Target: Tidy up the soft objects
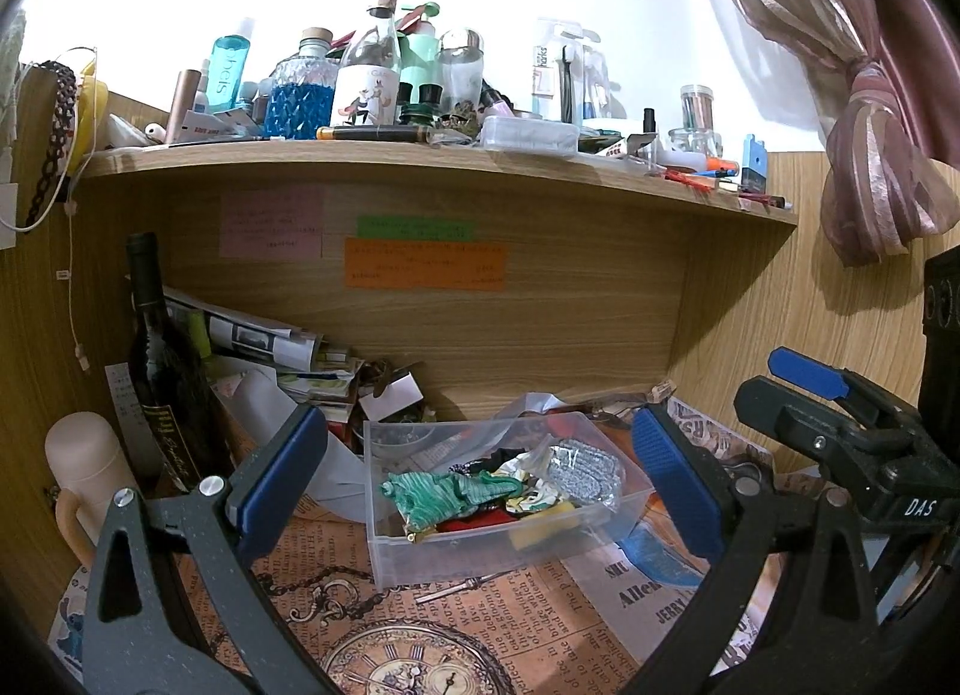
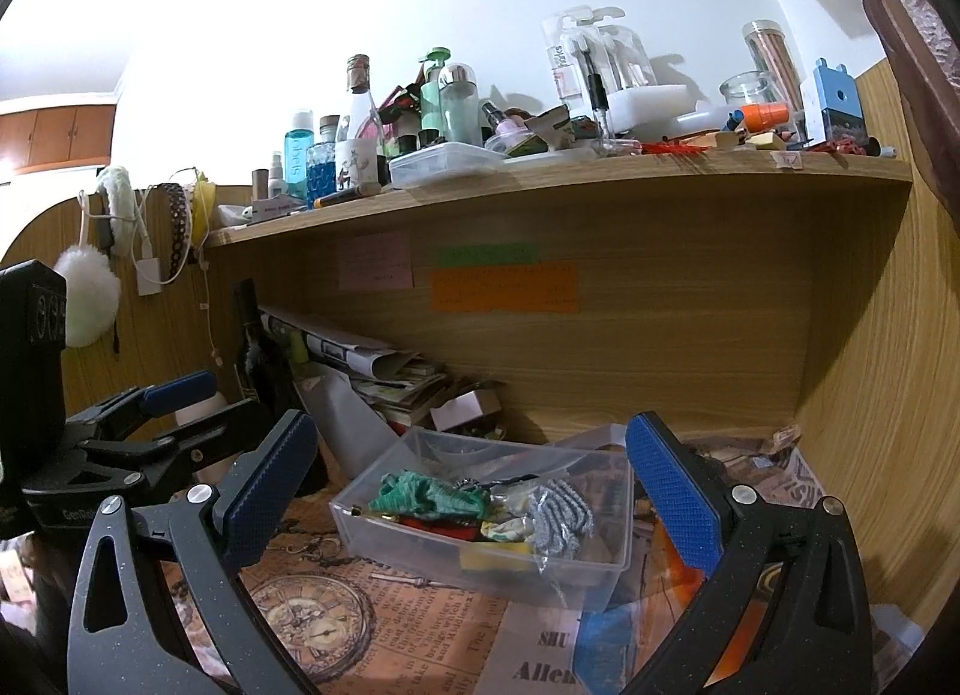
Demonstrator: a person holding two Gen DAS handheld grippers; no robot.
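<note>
A clear plastic box (image 1: 384,551) (image 2: 360,527) stands on the newspaper-print desk mat under a wooden shelf. It holds soft items: a green striped cloth (image 1: 438,494) (image 2: 429,494), a silver glitter piece (image 1: 585,470) (image 2: 561,518), and red, yellow and dark fabrics. My left gripper (image 1: 480,479) is open and empty, its blue pads either side of the box. My right gripper (image 2: 474,485) is open and empty, also framing the box. The right gripper shows at the right edge of the left wrist view (image 1: 840,413).
A dark wine bottle (image 1: 159,359) and a pile of papers (image 1: 270,347) stand back left of the box, and a pale flask (image 1: 90,473) sits at far left. The shelf above (image 1: 420,158) is crowded with bottles and jars. A pink curtain (image 1: 870,95) hangs right.
</note>
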